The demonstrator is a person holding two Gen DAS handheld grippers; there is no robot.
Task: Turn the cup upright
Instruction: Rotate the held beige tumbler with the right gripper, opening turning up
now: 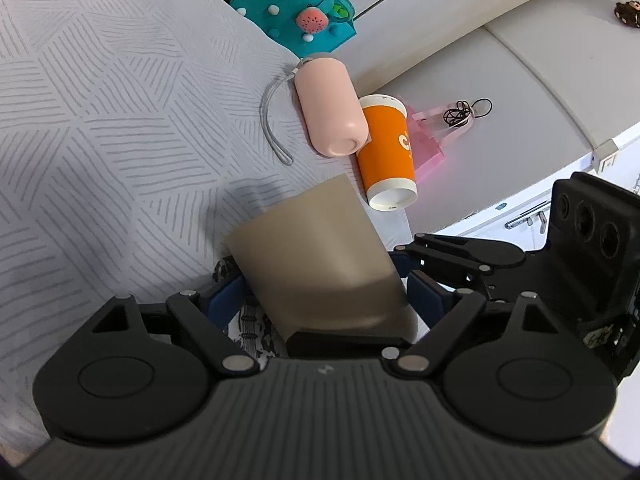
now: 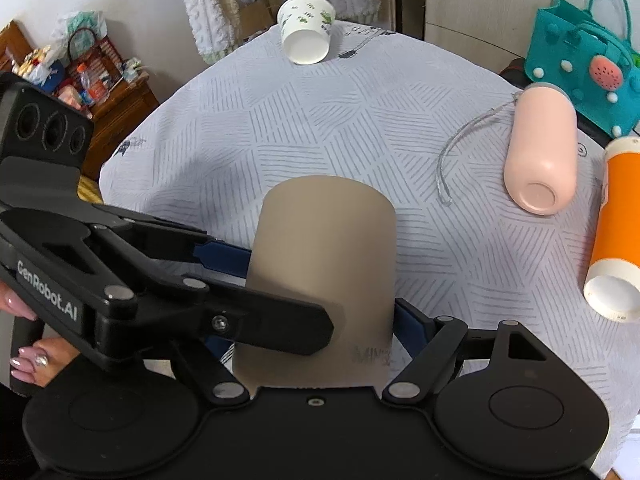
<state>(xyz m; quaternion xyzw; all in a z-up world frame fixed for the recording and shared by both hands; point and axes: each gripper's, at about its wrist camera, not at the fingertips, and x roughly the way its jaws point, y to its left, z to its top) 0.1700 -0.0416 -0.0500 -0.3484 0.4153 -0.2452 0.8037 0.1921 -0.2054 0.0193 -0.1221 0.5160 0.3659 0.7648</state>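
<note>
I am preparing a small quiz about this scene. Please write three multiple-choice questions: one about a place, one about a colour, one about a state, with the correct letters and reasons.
1. Where does the orange cup lie?
A. beside the pink bottle
B. inside the teal bag
C. on top of the white cup

2. What colour is the cup between the grippers?
A. green
B. beige
C. red

3. How is the left gripper?
A. wide open, away from the cup
B. closed on the cup
C. out of view

Answers: 1 A, the two lie side by side on the tablecloth. 2 B, its wall is plain beige. 3 B, its fingers press both sides of the cup, while the right gripper also brackets it.
</note>
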